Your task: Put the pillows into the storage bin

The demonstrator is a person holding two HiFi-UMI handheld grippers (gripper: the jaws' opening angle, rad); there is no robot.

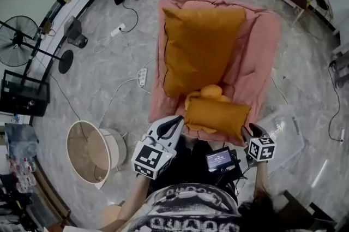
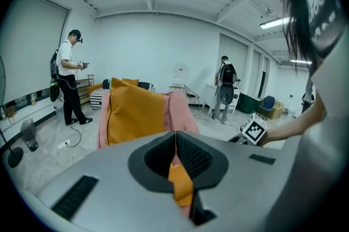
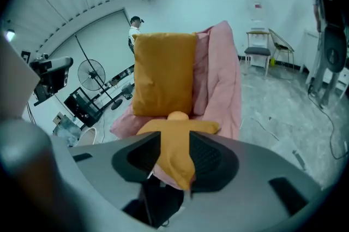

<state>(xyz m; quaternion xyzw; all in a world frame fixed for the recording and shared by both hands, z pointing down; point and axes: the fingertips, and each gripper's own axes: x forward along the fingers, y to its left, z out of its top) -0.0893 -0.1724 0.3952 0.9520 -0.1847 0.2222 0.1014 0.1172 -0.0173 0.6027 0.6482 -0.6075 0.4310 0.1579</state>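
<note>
Left tool is clamped tight on a corner of the small pillow. Right tool has its jaws apart, both held out front.

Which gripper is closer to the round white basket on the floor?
Left. The left gripper, shut on the small orange pillow, sits on the round white basket's side; the right gripper, at the pillow's other end, is farther.

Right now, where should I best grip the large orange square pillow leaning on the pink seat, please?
Probably a top corner of the large orange square pillow, coming from above: it leans upright on the pink cushioned seat, its top edge free, while the small orange pillow hides its bottom edge.
</note>
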